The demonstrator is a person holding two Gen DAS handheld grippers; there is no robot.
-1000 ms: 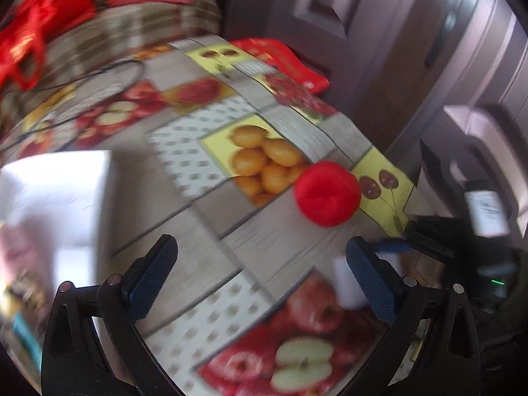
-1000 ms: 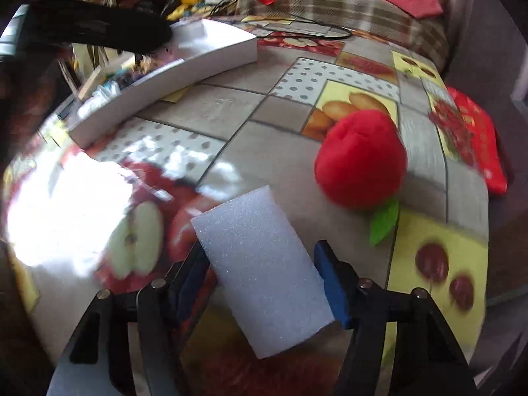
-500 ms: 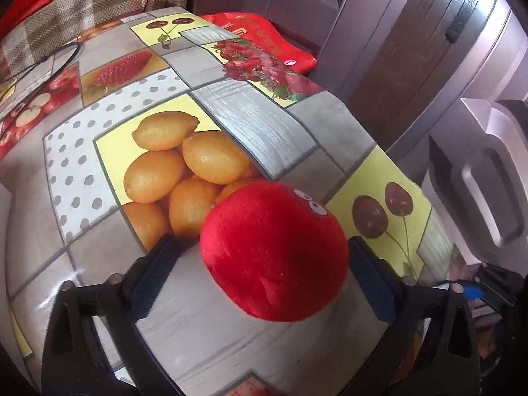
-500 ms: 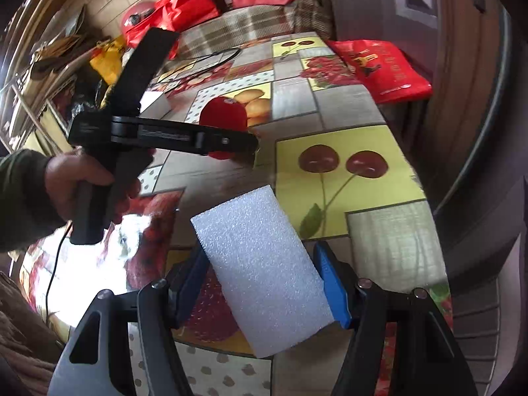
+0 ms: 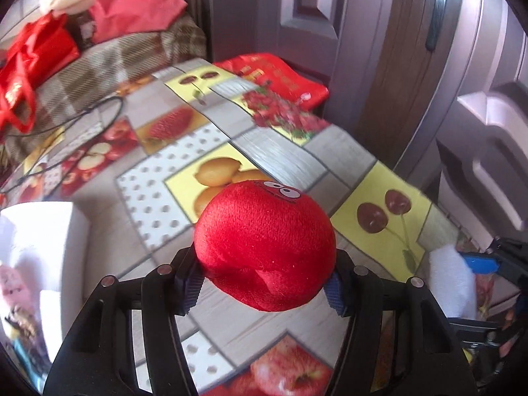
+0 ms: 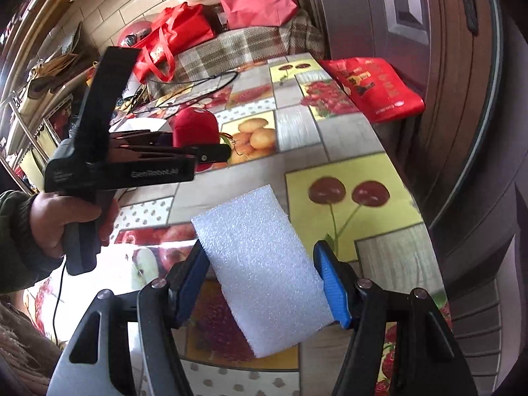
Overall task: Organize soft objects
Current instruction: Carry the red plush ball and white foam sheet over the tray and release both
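Observation:
My left gripper is shut on a red plush ball with cartoon eyes and holds it above the fruit-patterned table. My right gripper is shut on a white foam block, held tilted above the table's near right part. In the right wrist view the left gripper shows at the left with the red plush ball in it. In the left wrist view the white foam block shows at the far right.
A white box stands at the table's left. A red bag hangs off the far right edge. A black cable lies at the back. Red bags sit on a plaid seat behind. A brown door is to the right.
My left gripper closed on the red plush ball and lifted it off the table. My right gripper kept its hold on the foam block and stayed near the right edge.

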